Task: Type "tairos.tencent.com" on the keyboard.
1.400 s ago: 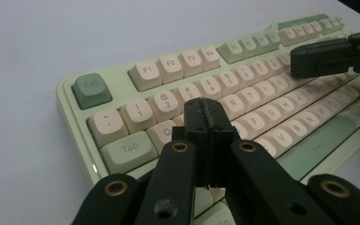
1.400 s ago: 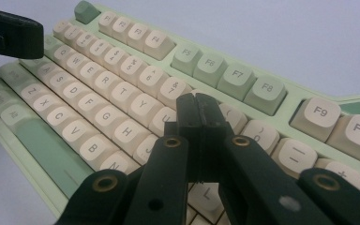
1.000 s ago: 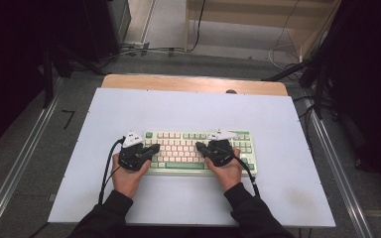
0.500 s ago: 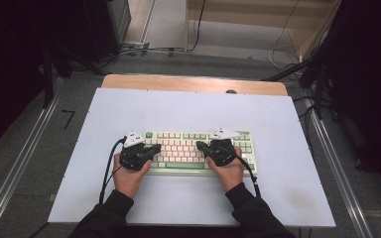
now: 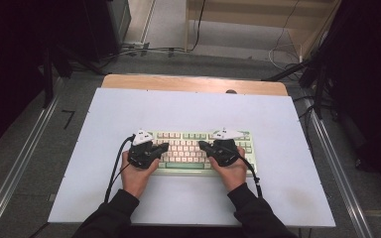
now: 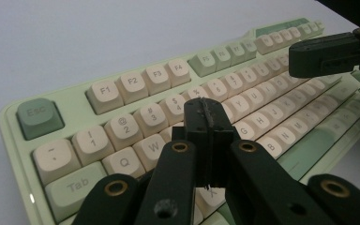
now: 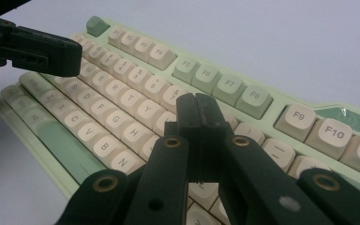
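With both my left gripper (image 5: 164, 146) and right gripper (image 5: 202, 145) pressed together over the green keyboard (image 5: 186, 166), I am poised to type, and next must tap one key cleanly.

Keyboard (image 5: 198, 148) lies on table (image 5: 278, 124), probably under both grippers.

Person: dark long sleeves (image 5: 114, 218) reaching to both wrists. Left gripper (image 5: 164, 146) and right gripper (image 5: 202, 145): matte black bodies, each topped by a pale grey three-cornered plate (image 5: 142, 137) and trailing a black cable (image 5: 115, 166). Fingers (image 6: 205, 123): flat black bars with ridged inner faces, carried on black link arms pinned with brass-coloured rivets (image 6: 180, 147).
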Motion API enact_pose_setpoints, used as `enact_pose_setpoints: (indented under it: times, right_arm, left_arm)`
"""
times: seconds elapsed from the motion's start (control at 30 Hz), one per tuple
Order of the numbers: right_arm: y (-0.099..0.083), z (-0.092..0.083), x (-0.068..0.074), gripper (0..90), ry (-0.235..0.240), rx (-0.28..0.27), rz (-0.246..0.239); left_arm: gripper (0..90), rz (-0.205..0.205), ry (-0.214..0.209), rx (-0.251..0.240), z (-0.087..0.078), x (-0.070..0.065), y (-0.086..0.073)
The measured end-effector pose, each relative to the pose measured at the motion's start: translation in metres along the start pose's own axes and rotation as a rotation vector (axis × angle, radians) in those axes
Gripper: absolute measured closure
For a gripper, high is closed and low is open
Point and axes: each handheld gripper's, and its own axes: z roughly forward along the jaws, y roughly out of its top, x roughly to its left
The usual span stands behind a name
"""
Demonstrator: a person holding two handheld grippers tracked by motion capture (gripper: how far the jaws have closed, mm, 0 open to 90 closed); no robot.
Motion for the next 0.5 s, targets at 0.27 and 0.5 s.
enact_pose_setpoints:
  times: [0.27, 0.5]
  right_arm:
    - [-0.001, -0.004, -0.001, 87.8, -0.005, -0.005, 0.002]
    - [-0.001, -0.005, -0.003, 87.8, -0.009, -0.005, 0.008]
  left_arm:
    - [90.0, 0.010, -0.009, 0.015, 0.009, -0.002, 0.003]
    - [90.0, 0.002, -0.006, 0.027, 0.016, 0.000, 0.005]
